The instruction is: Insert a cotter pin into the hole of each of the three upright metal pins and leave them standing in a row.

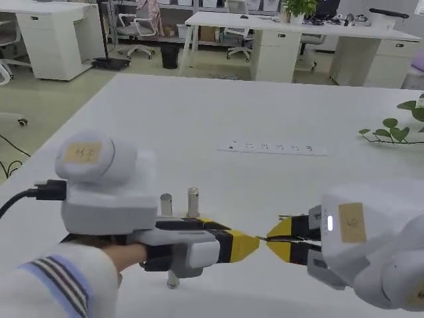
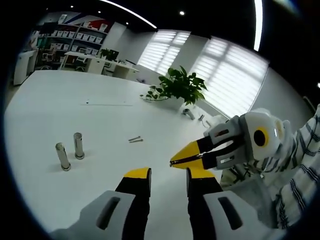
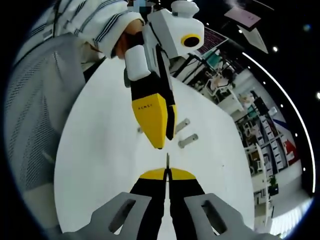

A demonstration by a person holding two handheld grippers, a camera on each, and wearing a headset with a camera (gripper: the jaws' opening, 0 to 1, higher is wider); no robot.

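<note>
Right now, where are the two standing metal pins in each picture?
Head view: the metal pins stand lower centre-left, just behind the left gripper.
Left gripper view: metal pins at lower left.
Right gripper view: metal pins at centre, right of the left gripper's yellow tip.
Shared landmark: the right gripper, shut on a cotter pin.

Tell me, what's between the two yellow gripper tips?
A thin cotter pin, pinched in the right gripper, pokes out toward the left gripper; the right gripper view shows it.
</note>
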